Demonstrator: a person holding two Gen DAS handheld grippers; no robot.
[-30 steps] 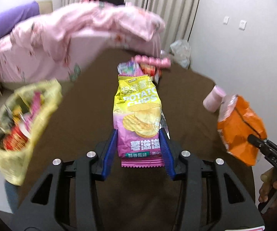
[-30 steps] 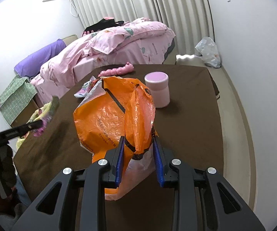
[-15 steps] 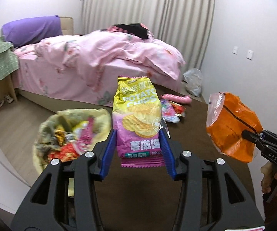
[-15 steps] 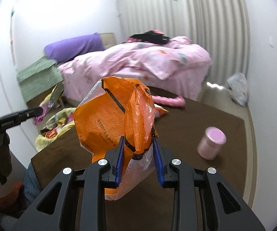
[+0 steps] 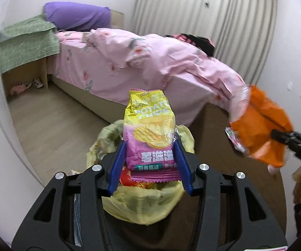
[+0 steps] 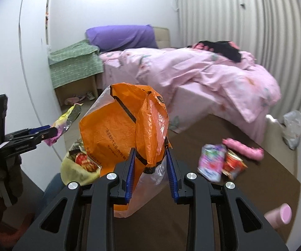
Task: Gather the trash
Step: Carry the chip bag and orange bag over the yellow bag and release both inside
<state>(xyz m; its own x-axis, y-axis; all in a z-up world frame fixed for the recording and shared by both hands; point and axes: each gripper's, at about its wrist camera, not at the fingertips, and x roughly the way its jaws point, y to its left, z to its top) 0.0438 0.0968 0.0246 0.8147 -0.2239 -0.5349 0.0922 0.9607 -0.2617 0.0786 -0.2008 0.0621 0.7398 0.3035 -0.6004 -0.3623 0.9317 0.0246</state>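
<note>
My left gripper (image 5: 149,163) is shut on a yellow and purple potato chips bag (image 5: 149,133), held upright right above the open yellow trash bag (image 5: 142,207) full of wrappers. My right gripper (image 6: 150,169) is shut on an orange plastic bag (image 6: 121,133), held in the air over the brown table's left end. In the right wrist view the left gripper (image 6: 46,135) with the chips bag (image 6: 66,121) is at the left, above the yellow trash bag (image 6: 77,171). In the left wrist view the orange bag (image 5: 263,133) hangs at the right.
On the brown table (image 6: 255,198) lie a purple-white wrapper (image 6: 211,163), a red wrapper (image 6: 233,166), a pink fuzzy object (image 6: 244,148) and a pink-lidded jar (image 6: 280,215). A bed with a pink duvet (image 5: 161,67) stands behind. A white plastic bag (image 6: 292,127) lies on the floor.
Both grippers have swung left with their loads. The chips bag moved from over the table to above the yellow trash bag. The orange bag followed toward the table's left end.
</note>
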